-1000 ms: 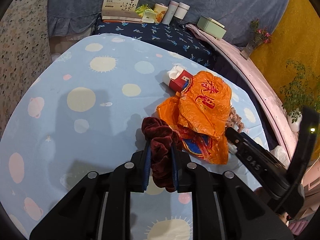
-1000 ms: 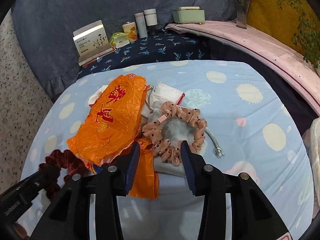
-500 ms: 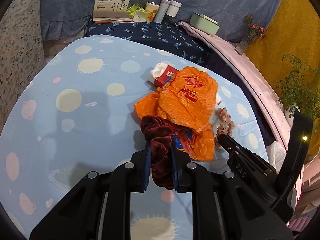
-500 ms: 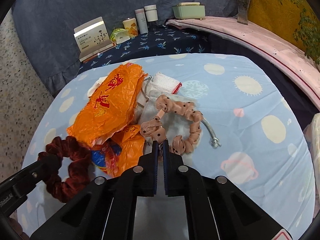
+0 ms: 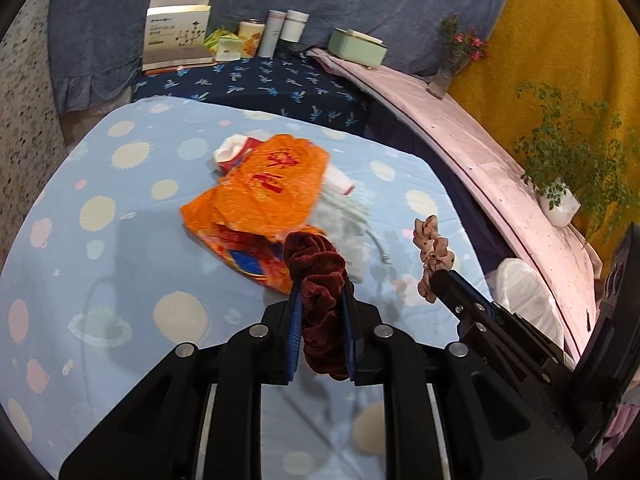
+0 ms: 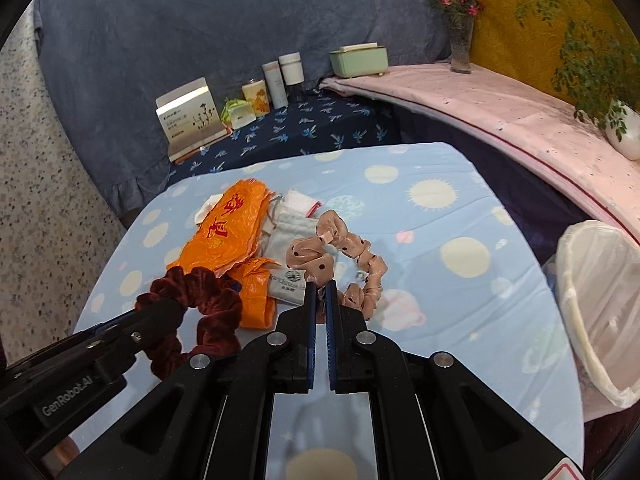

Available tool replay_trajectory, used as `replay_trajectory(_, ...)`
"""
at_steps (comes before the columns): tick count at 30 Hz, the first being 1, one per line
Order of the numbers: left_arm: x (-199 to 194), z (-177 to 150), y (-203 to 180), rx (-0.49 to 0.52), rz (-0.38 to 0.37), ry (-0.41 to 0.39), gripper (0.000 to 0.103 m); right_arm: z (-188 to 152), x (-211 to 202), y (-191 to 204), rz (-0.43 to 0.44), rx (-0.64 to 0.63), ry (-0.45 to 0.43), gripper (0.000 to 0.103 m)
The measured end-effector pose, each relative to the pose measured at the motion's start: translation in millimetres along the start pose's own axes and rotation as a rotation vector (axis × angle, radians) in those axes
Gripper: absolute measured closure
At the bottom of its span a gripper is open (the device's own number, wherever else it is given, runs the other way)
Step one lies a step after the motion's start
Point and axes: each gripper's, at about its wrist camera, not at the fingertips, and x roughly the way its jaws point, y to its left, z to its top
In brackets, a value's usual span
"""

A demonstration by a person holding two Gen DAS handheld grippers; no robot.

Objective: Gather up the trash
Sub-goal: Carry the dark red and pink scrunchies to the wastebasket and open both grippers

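The left gripper (image 5: 320,300) pinches the maroon scrunchie (image 5: 318,276) between narrow fingers; the right gripper (image 6: 320,292), fingers nearly closed, grips the pink dotted scrunchie (image 6: 340,256), both just beside the orange bag (image 6: 224,236).

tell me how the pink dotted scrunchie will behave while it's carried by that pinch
Probably floppy: the pink dotted scrunchie droops in a loop from the shut right gripper. Likely light, held by one thin pinch. It may swing, hardly slip.

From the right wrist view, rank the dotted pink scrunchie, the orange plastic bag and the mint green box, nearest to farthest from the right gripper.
1. Dotted pink scrunchie, pinched in the right gripper.
2. Orange plastic bag, beyond, to the left.
3. Mint green box, far back on the ledge.
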Motion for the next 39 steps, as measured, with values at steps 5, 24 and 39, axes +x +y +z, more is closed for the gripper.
replay_trajectory(5, -2.7, -6.8, -37.3, 0.053, -0.017, 0.004, 0.086, -1.7, -23.5, -29.2, -0.016, 0.037, -0.027, 0.098)
replay_trajectory(24, 17.5, -33.3, -191.9, 0.271, -0.136, 0.050, 0.086, -20.1, -92.0, -167.0, -0.138, 0.204, -0.100, 0.098)
replay_trajectory(39, 44.4, -54.9, -284.2, 0.377, -0.253, 0.112, 0.086, -46.0, -108.6, -256.6, -0.230, 0.332, -0.098, 0.098)
